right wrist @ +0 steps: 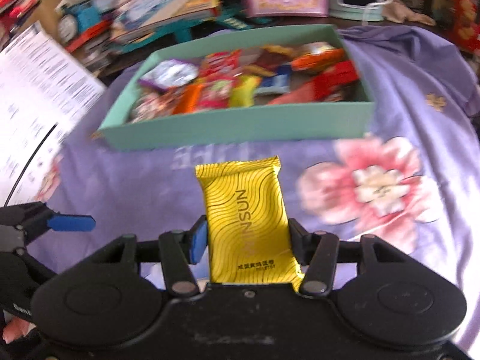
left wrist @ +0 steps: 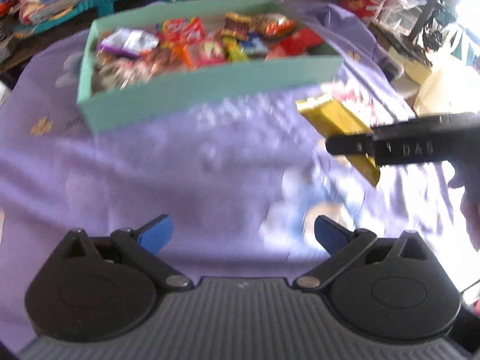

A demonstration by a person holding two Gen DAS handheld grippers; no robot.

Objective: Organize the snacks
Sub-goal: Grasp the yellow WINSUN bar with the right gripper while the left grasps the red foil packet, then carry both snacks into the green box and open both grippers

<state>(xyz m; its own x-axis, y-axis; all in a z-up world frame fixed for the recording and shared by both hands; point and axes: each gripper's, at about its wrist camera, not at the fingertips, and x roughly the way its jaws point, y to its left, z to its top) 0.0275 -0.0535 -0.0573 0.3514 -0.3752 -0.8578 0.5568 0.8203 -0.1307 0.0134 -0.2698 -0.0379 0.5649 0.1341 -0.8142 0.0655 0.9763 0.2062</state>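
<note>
Yellow snack packet (right wrist: 247, 219), lower end hidden behind right gripper (right wrist: 246, 238)

Snacks in the teal box (left wrist: 210, 90) were blurred, labels unreadable. Yellow packet's (right wrist: 249, 219) bottom end was hidden behind the right gripper (right wrist: 247, 240), probably crumpled.

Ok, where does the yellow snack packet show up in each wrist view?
Left wrist: yellow snack packet at right of centre, clamped in the right gripper, which comes in from the right edge.
Right wrist: packet at centre, upright between the right gripper's pads.
Shared landmark: the teal snack box on the purple cloth, beyond the packet.
</note>
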